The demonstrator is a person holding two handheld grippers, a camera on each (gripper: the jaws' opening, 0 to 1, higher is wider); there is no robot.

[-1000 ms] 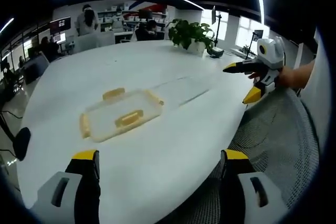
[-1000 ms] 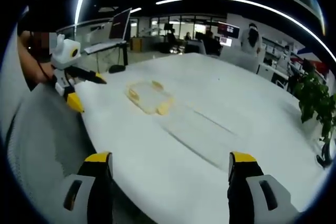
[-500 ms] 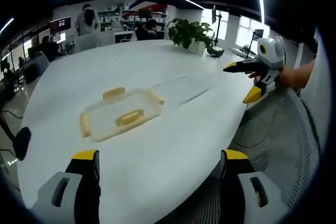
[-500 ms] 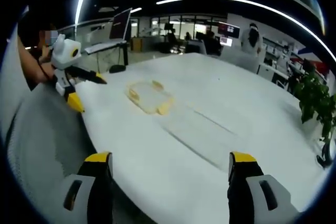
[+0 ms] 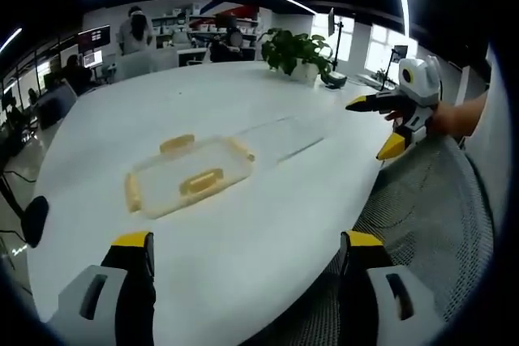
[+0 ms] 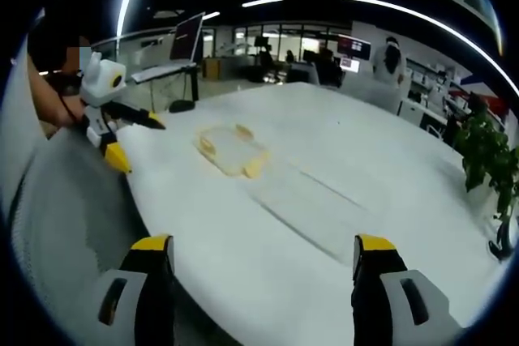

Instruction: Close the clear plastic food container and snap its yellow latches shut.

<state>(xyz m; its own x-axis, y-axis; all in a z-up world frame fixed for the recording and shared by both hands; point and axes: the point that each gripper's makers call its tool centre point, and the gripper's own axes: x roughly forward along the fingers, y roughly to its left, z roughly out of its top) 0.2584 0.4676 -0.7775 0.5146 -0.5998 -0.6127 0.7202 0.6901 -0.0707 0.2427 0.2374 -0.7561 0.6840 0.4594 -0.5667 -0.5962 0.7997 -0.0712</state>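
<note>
Both tools (image 5: pixel 243 249) (image 6: pixel 263 253) gape wide, holding nothing, well short of the container (image 5: pixel 188 174).

A clear container (image 5: pixel 188 177) with yellow latches (image 5: pixel 200 181) is seen on a white table (image 5: pixel 243 224). Yellow-tipped black jaws are borne by both grippers; a green plant (image 5: pixel 292 50) stands far off.

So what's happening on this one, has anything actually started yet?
Not really. A person holds both grippers open above the near edge of the white table, touching nothing. The left gripper and right gripper each appear in the other's view. The clear container with yellow latches sits on the table, and a clear flat piece, probably its lid, lies beside it.
</note>
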